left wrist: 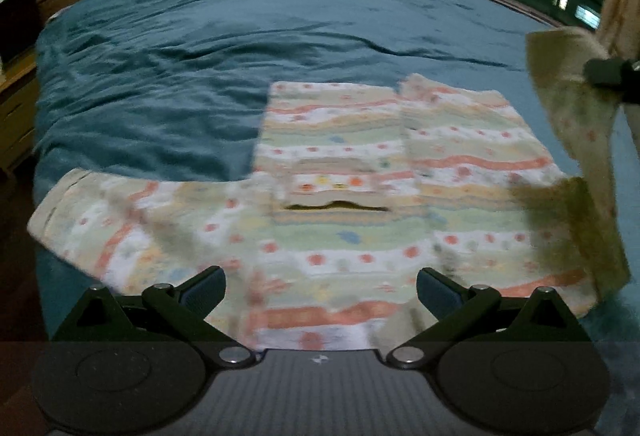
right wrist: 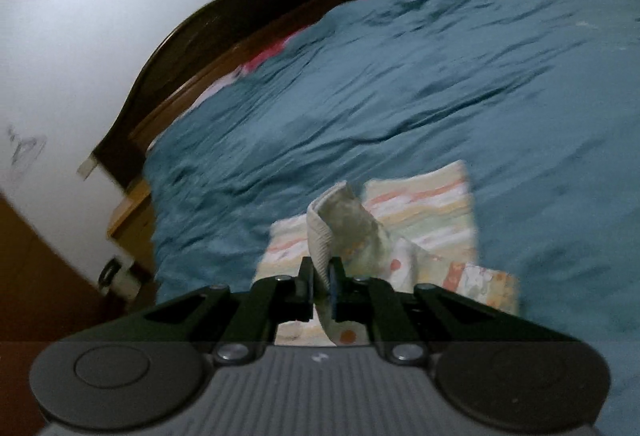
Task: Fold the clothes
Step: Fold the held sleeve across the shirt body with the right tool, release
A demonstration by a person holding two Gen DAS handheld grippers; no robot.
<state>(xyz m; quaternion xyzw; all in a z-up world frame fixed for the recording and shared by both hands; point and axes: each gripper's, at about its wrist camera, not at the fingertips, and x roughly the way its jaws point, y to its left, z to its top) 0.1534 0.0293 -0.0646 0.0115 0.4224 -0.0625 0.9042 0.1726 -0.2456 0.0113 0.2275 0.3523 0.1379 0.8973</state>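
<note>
Readable text: none in either view.
Grey ribbed gripper body (left wrist: 320, 388): a small white mark, too small to read.
White wall (right wrist: 60, 35): a blue sticker and faint pencil scribbles, blurred, no letters legible.

My left gripper (left wrist: 321, 290) is showing a grey ribbed body along the bottom of its view, with a small pale mark at the centre. Two round black discs are sitting at either side of it. Black linkage arms are running up from silver screws near the body to further silver screws higher up, and triangular black brackets with cut-outs are flanking them. The fingers (left wrist: 206, 286) are ending in dark blue pads. My right gripper (right wrist: 320, 286) is looking the same: grey ribbed body, the same pale mark, black discs, black arms, silver screws. Its black fingers are carrying blue pads (right wrist: 333, 288) on their inner faces.
</note>
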